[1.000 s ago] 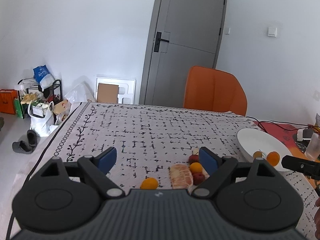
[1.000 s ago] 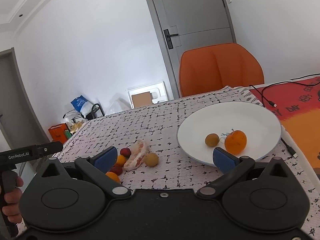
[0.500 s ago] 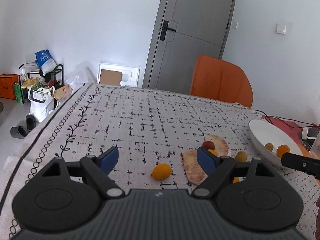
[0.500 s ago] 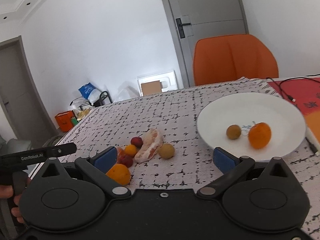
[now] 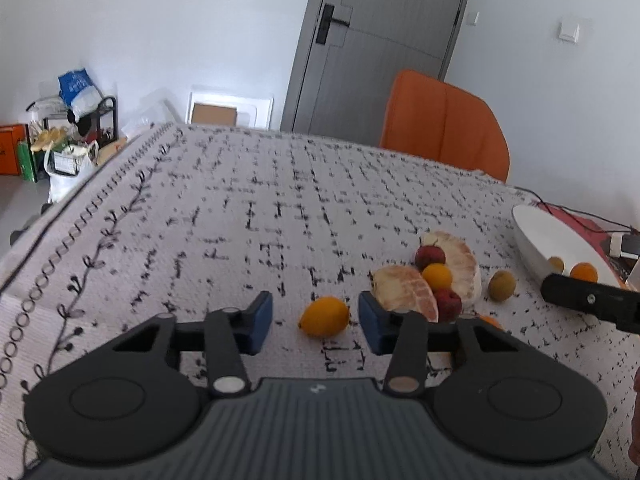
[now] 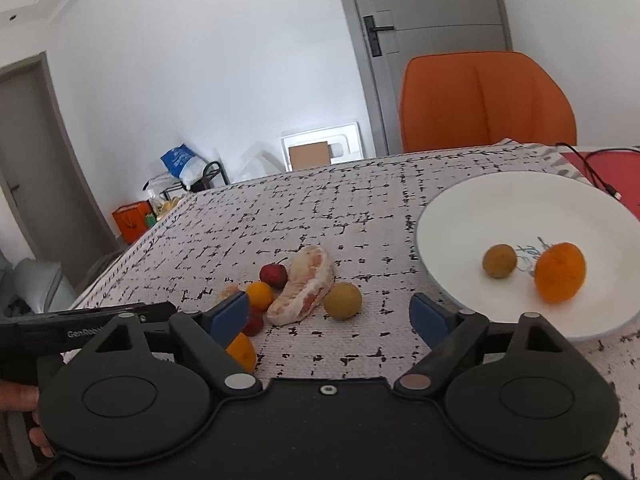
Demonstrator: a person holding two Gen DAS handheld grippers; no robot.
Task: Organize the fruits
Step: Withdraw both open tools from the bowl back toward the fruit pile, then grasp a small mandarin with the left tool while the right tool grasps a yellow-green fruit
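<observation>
Behind our right gripper (image 6: 327, 315), whose jaws have just narrowed around nothing, an orange (image 6: 241, 350) sits half hidden. Our left gripper (image 5: 314, 322) has been closing around a lemon (image 5: 324, 316), pads apart. The plate (image 6: 472, 216) holds two fruits.

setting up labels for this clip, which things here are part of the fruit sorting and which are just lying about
Job: yellow-orange oval citrus fruit between the left tongs; peeled pomelo segment; small red fruit; round white plate.

Lying about: orange chair; black cable; blue bag.
</observation>
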